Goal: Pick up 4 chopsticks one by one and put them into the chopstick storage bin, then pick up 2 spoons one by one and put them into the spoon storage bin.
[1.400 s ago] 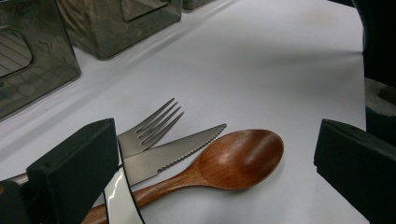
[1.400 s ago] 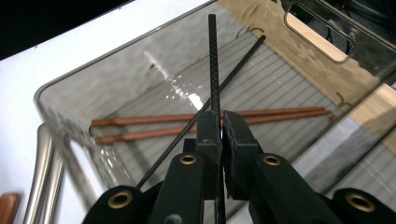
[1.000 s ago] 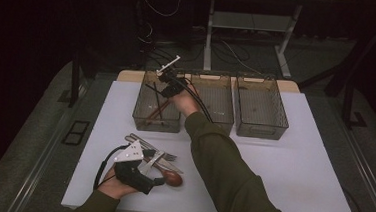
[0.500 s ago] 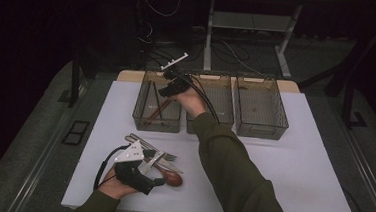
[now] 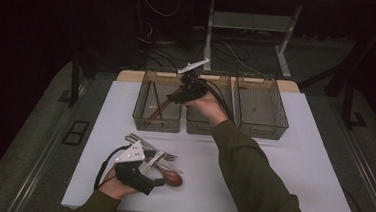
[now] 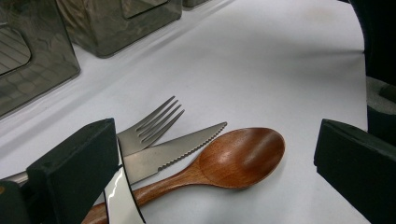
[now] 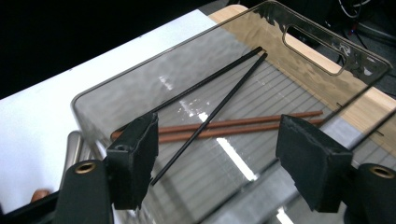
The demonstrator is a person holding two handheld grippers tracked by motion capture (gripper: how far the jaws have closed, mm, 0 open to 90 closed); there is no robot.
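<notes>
The right gripper [image 7: 215,154] hangs released, jaws spread wide with nothing between them, above the left bin [image 5: 157,103] in the upper middle of the high view. Inside that smoky clear bin lie two thin black chopsticks [image 7: 219,95], crossing near their far ends, and two reddish-brown wooden chopsticks [image 7: 243,126] side by side on the ribbed floor. The right forearm, in an olive sleeve [image 5: 251,180], stretches up from the lower right of the frame.

The left gripper [image 6: 215,158] sits low at the lower left of the table [image 5: 297,164], jaws wide apart around a glossy wooden spoon [image 6: 233,158], a serrated knife [image 6: 173,156] touching it, and a fork [image 6: 152,126] just behind.
</notes>
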